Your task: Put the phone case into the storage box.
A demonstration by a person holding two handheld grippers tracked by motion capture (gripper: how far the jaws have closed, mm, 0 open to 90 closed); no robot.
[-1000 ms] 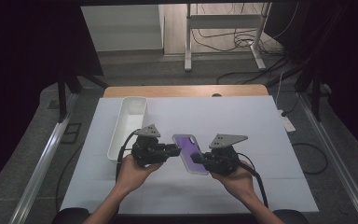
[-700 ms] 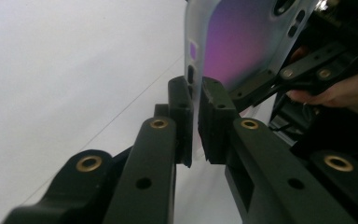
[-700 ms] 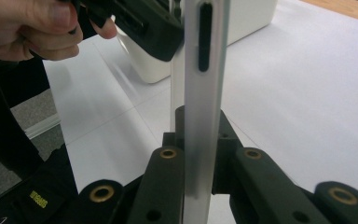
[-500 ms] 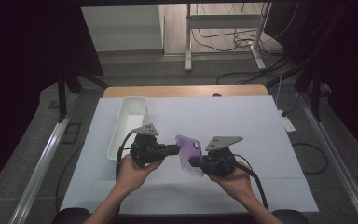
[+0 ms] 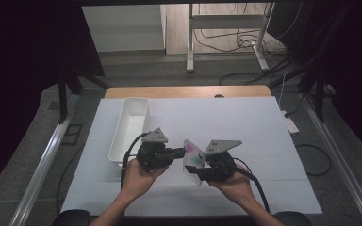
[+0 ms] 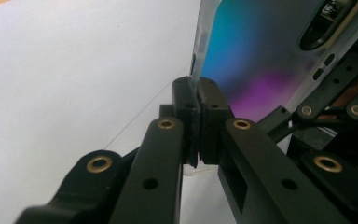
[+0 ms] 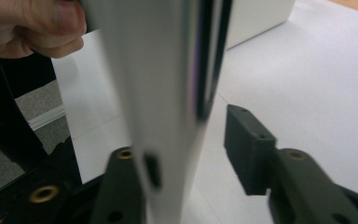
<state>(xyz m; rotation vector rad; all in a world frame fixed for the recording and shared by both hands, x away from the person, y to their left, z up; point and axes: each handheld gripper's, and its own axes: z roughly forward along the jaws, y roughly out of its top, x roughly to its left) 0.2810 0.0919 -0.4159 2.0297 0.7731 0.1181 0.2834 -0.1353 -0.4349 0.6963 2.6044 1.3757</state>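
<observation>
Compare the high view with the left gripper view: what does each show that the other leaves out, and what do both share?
High view alone: the white tray, both hands, and the right gripper, whose jaws have just been opening. Left gripper view alone: the left gripper pinched shut on the phone's edge, and its camera cutout. Shared: the purple-blue phone and the white table.

We see a thin, glossy phone-shaped slab (image 6: 261, 60) whose back fades from teal-blue into purple and magenta, edged in pale silver-grey. Matte black plastic jaws with brass-coloured rivets flank it. Beneath us lies a plain white table cover (image 5: 245, 122), beside a long white plastic tray (image 5: 129, 127) and a tan wooden table edge (image 5: 184, 91).
</observation>
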